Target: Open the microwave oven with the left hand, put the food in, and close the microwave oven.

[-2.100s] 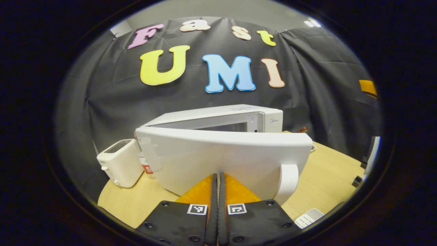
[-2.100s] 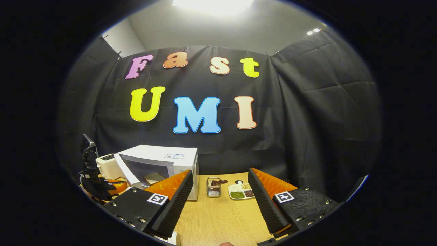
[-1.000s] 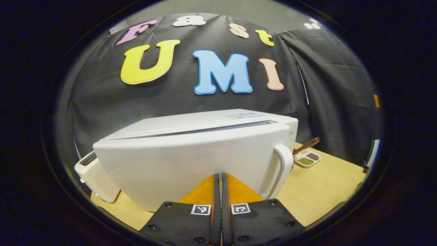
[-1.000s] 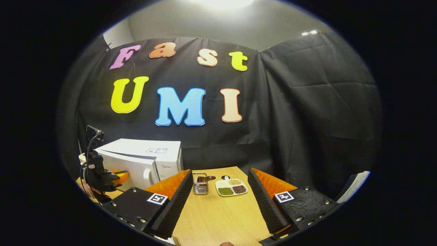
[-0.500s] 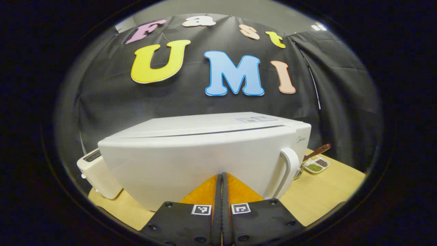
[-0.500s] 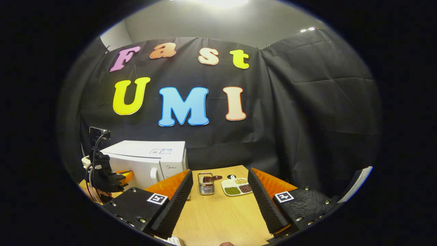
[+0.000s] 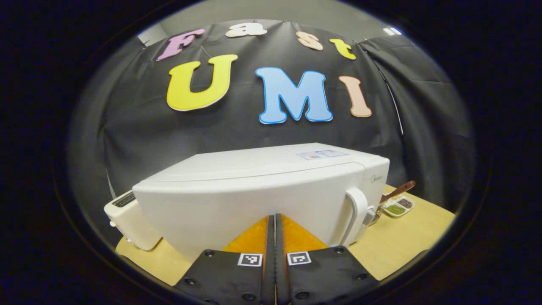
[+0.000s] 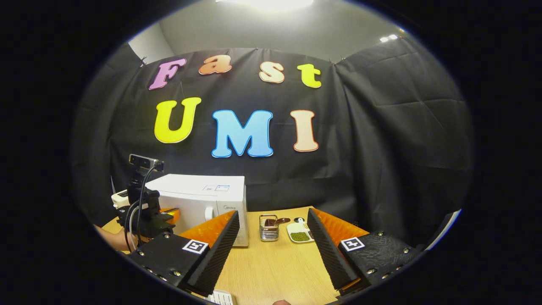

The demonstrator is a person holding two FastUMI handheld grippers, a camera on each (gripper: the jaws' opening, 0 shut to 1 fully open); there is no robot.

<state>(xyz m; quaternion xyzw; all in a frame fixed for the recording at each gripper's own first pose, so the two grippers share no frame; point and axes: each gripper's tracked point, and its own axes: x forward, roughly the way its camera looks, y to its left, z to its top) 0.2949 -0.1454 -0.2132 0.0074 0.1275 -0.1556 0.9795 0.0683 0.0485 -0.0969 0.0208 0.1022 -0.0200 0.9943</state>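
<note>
Squarely ahead in the left gripper view stands the boxy white microwave oven (image 7: 262,190) on the pale wooden table (image 7: 398,241), its door flush with the body and its curved white handle (image 7: 355,212) at the door's right edge. The left gripper (image 7: 274,224) has its two fingers pressed together with nothing between them, and their tips appear to touch the lower part of the door, though the contact point itself is hard to make out. To the left of the oven, partly behind it, sits a white toaster (image 7: 129,220). To the right, past the handle, lies a white divided dish of green and dark beans (image 7: 398,206) with a brown wooden spoon (image 7: 398,190) rising near it.

In the right gripper view the right gripper (image 8: 273,250) hangs above the table with its fingers spread wide and empty. Between them, farther off, a small metal wire caddy (image 8: 268,228) stands beside the dish. The oven sits at the left, with the other gripper in front of it, topped by a small black camera (image 8: 144,161).
</note>
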